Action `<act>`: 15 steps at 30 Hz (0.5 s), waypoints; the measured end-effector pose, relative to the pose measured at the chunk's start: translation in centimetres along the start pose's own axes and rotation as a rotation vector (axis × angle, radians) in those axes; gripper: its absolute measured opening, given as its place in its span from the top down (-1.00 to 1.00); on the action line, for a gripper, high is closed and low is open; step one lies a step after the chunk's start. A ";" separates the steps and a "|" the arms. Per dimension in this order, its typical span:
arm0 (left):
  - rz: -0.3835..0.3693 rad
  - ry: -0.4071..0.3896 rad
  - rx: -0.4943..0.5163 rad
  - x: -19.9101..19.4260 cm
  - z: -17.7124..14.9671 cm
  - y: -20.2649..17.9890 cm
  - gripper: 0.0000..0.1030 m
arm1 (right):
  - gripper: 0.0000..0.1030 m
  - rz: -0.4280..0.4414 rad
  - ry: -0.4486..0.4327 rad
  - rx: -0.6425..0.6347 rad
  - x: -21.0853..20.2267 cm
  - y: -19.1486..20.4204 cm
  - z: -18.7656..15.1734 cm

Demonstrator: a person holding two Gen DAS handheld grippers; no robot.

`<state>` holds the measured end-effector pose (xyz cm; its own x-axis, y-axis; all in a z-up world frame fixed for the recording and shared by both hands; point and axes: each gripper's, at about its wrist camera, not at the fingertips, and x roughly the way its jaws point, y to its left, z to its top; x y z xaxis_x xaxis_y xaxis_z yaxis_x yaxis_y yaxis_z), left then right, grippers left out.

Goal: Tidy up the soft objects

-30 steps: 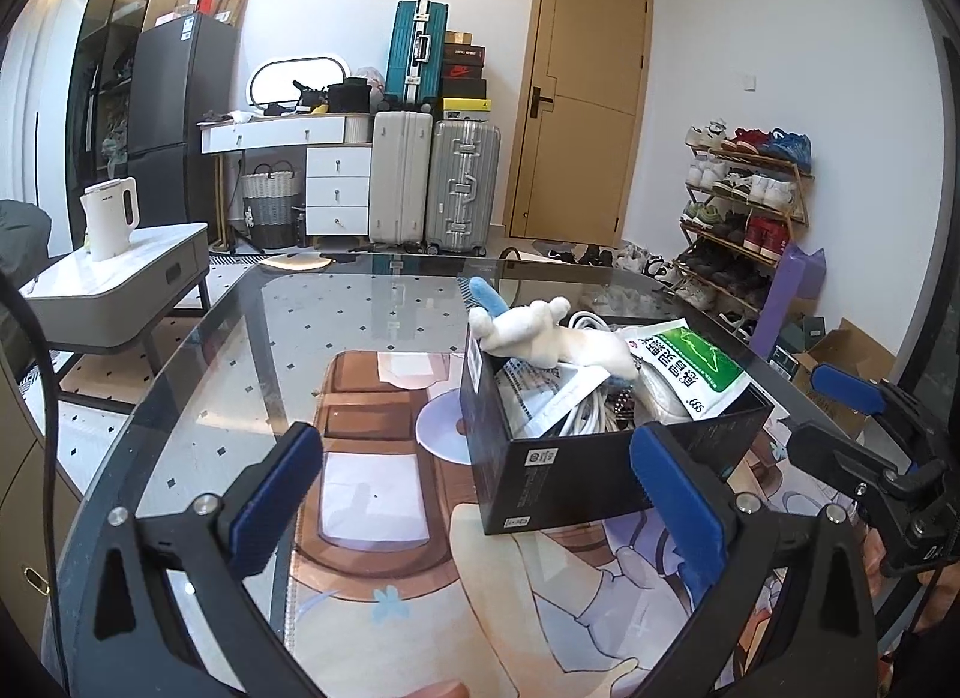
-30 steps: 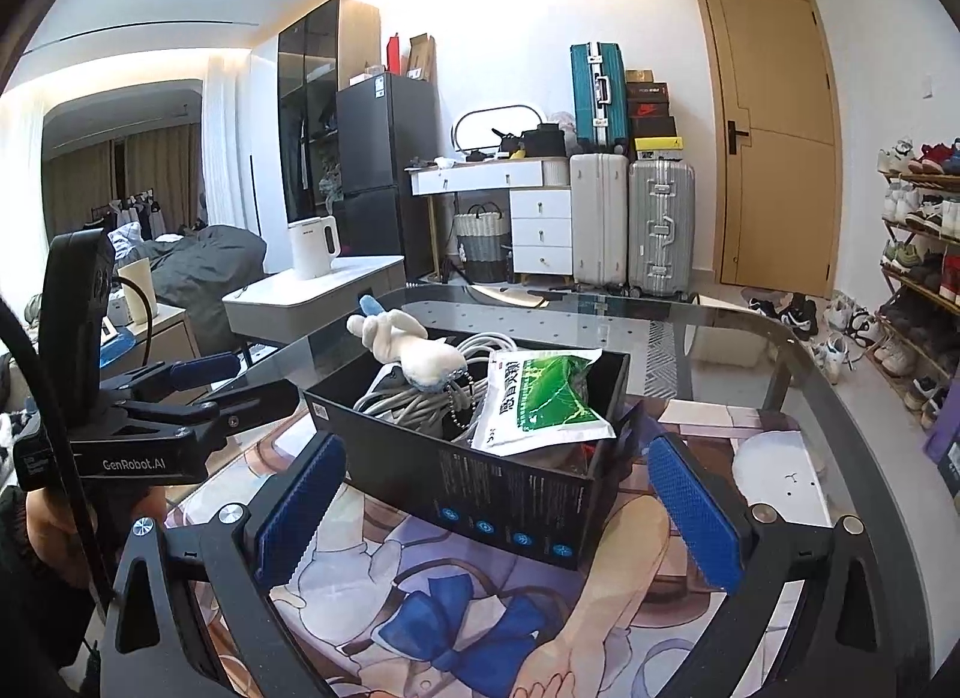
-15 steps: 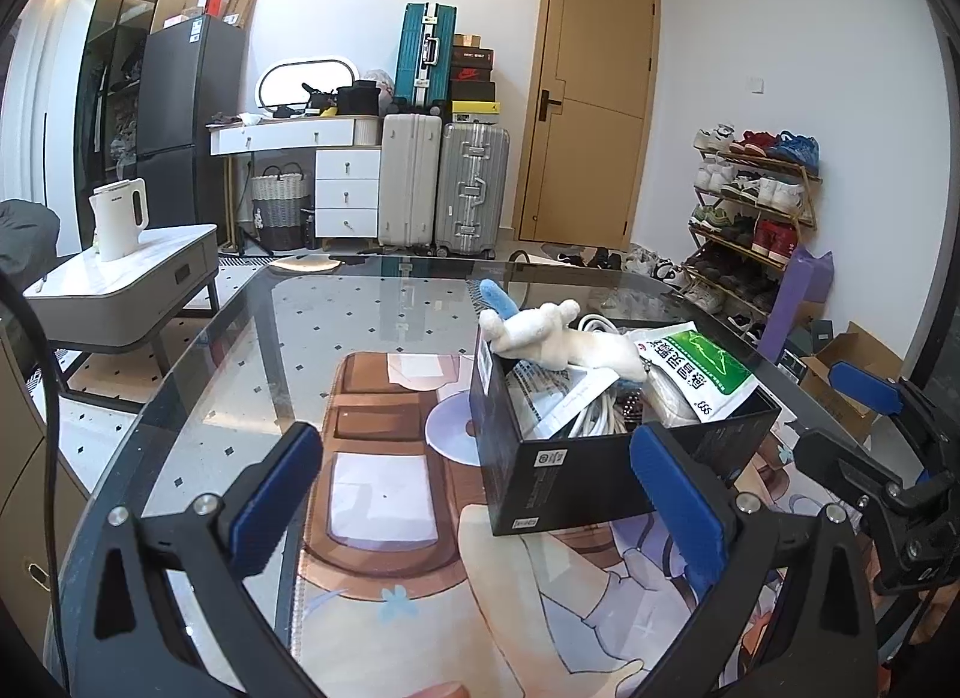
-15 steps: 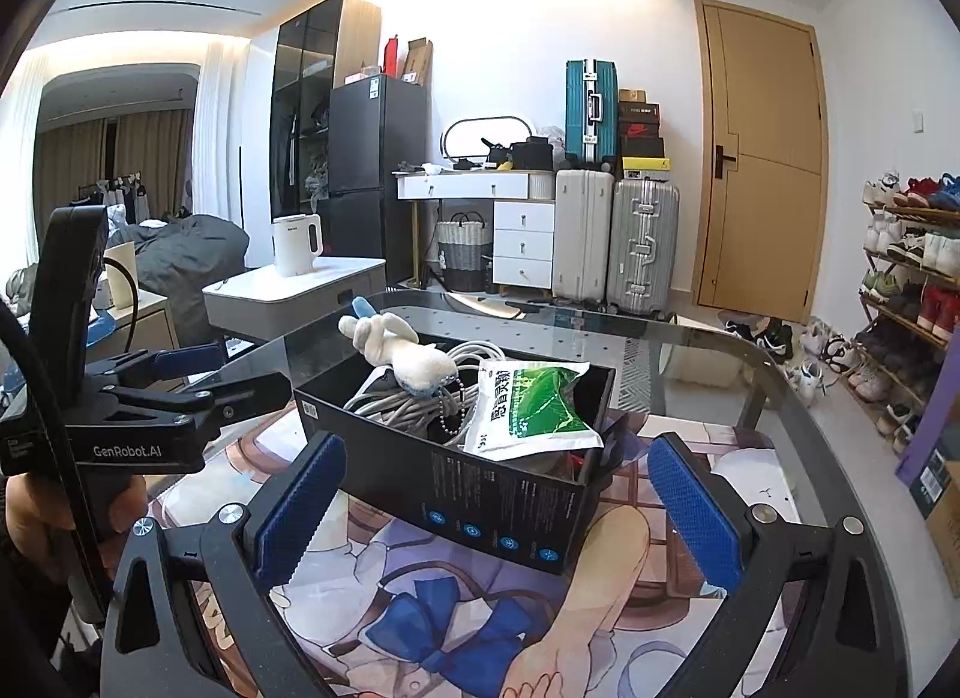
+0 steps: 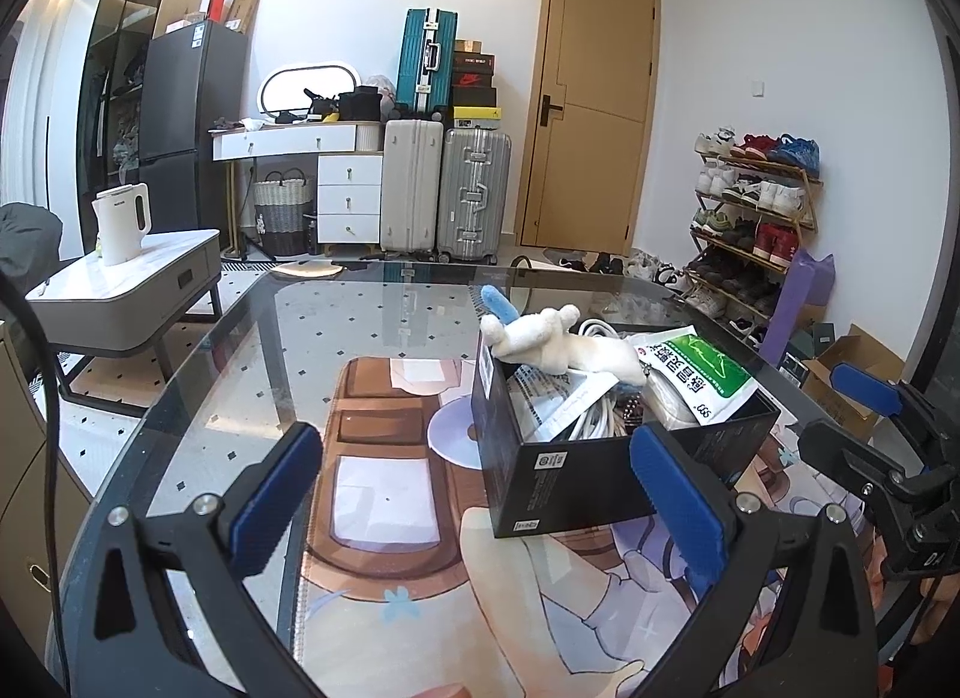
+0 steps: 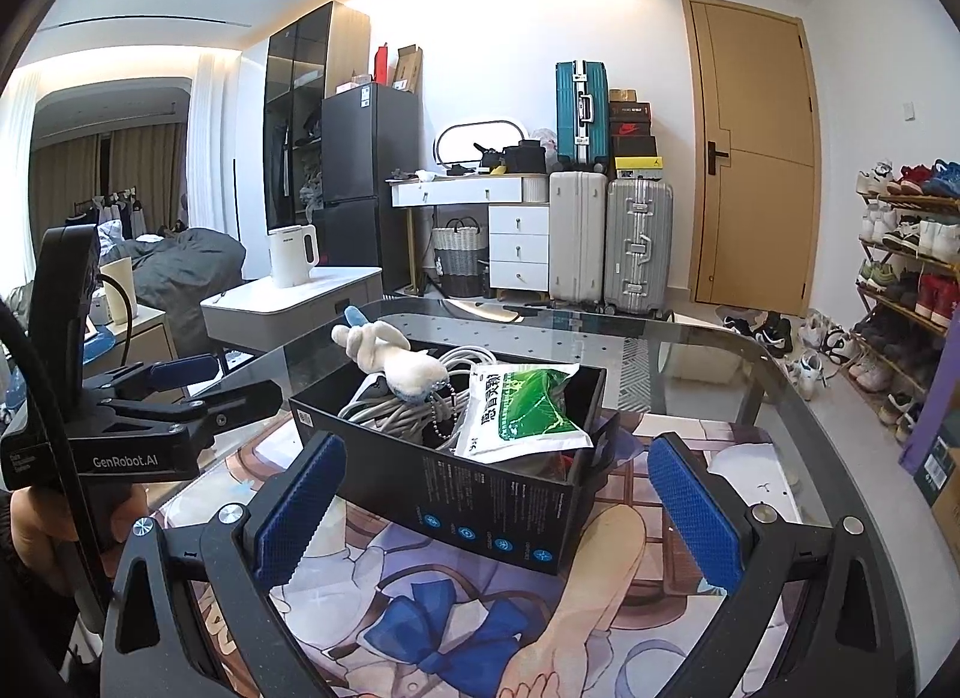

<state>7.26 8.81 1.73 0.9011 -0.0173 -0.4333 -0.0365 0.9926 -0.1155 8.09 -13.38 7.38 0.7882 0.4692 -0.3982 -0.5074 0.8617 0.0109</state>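
Glass worktop [image 5: 198, 374], dark rounded rim, printed cartoon mat [image 5: 384, 524] lying on it. Black open-top box [image 6: 480, 494] sits on the mat, right of centre in the left wrist view, dead centre in the right wrist view.

Left gripper [image 5: 474, 506]: jaws spread wide, nothing between the blue pads, held low over the mat; box is just beyond its right finger. In the right wrist view the same gripper [image 6: 198, 386] shows at the left, apart from the box, a hand [image 6: 30, 524] on its handle.

Right gripper [image 6: 498, 506]: also wide open and empty, box front wall sits between and just past its pads. Can't tell if either touches.

Box contents, heaped above the rim: coil of white cable [image 6: 408, 392], green-and-white sachet [image 6: 522, 416] lying flat on top toward the box's door-side end, white plush toy [image 6: 390, 353] with a blue tip draped over the opposite end, head sticking past the rim. Small bead chain [image 6: 441, 407] hangs from the plush.
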 end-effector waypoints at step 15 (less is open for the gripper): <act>0.006 -0.010 0.002 -0.4 0.1 -0.1 -1.00 | -0.99 -0.001 -0.001 -0.006 0.0 0.0 0.1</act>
<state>6.95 8.71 1.99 0.9050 -0.0100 -0.4253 -0.0414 0.9929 -0.1115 8.08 -13.36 7.48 0.7893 0.4681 -0.3973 -0.5083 0.8612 0.0049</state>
